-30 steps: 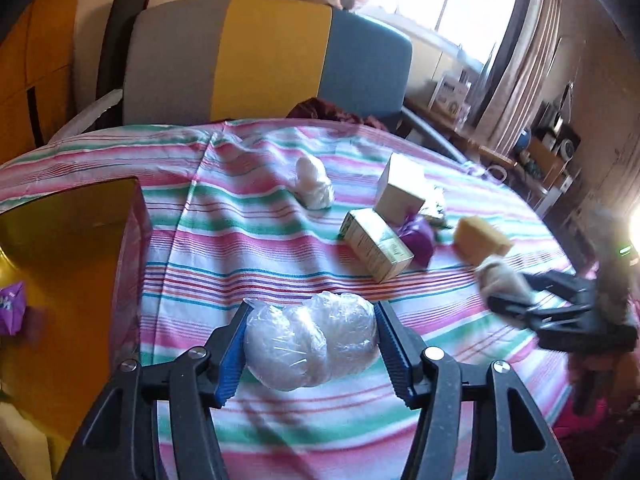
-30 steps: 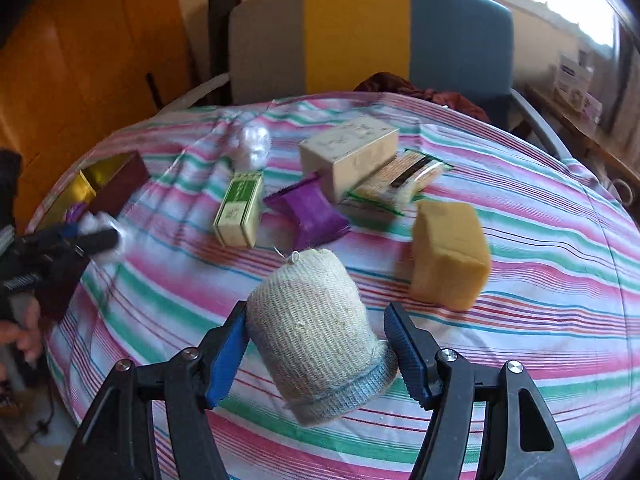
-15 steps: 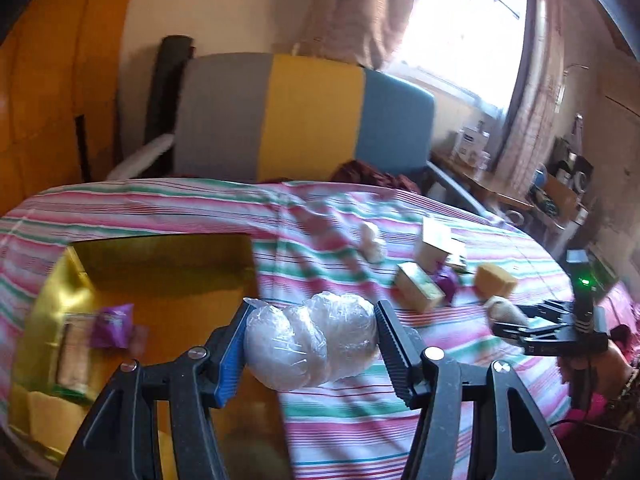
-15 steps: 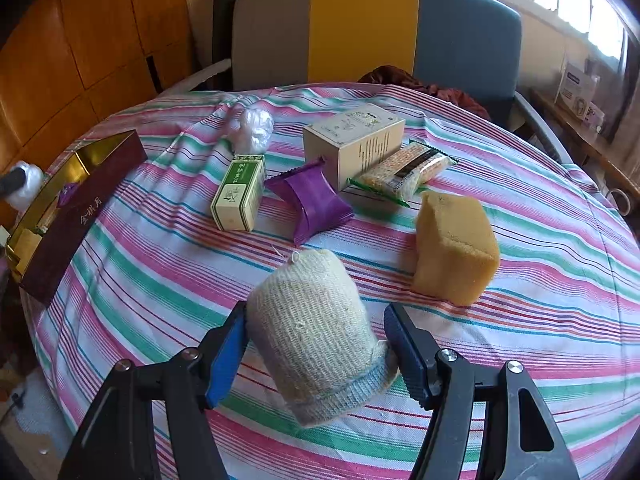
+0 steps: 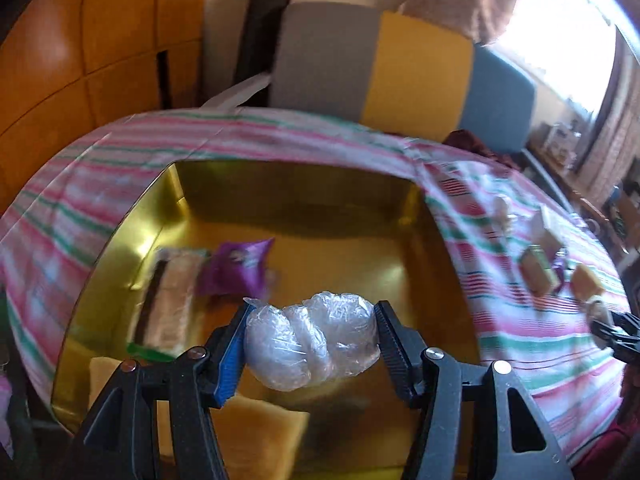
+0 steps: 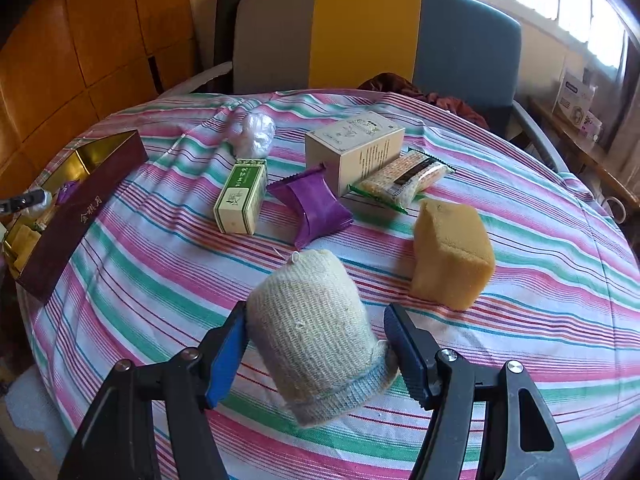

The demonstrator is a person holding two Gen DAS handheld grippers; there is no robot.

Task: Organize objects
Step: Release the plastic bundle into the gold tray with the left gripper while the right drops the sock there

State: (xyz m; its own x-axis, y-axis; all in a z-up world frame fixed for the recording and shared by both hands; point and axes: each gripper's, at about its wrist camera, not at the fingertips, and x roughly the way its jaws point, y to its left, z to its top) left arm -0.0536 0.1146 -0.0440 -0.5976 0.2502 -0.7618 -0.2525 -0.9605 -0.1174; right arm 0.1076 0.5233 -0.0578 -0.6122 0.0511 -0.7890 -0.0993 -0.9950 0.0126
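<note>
Plastic-wrapped bundle (image 5: 312,346) sits clamped between both pads of the left gripper (image 5: 312,350), jaws roughly two-thirds open around it, hanging over the gold-lined box (image 5: 408,204). Below it, in the box's near end, lie two yellow sponge pieces (image 5: 260,432); further in, a long snack packet (image 5: 168,300) runs along the box's left wall with a purple pouch (image 5: 236,270) just beside it (this view is smeared, so finer detail is lost). The box's far end is bare gold floor.

The right gripper (image 6: 316,354) holds a knitted cream pouch (image 6: 316,332), tilted, its blue-edged hem toward the camera, jaws about half open with both pads against it, above the near edge of the striped tablecloth (image 6: 520,320). Just past it a yellow sponge block (image 6: 452,256) stands to the right. Toward the middle lie a purple wrapper (image 6: 316,204), a green-and-white carton (image 6: 242,198) and a cracker packet (image 6: 404,180), the packet touching a beige box (image 6: 356,148). A small clear-wrapped ball (image 6: 258,134) sits near the far edge. From this side the gold box's maroon wall (image 6: 76,216) lines the left edge.
</note>
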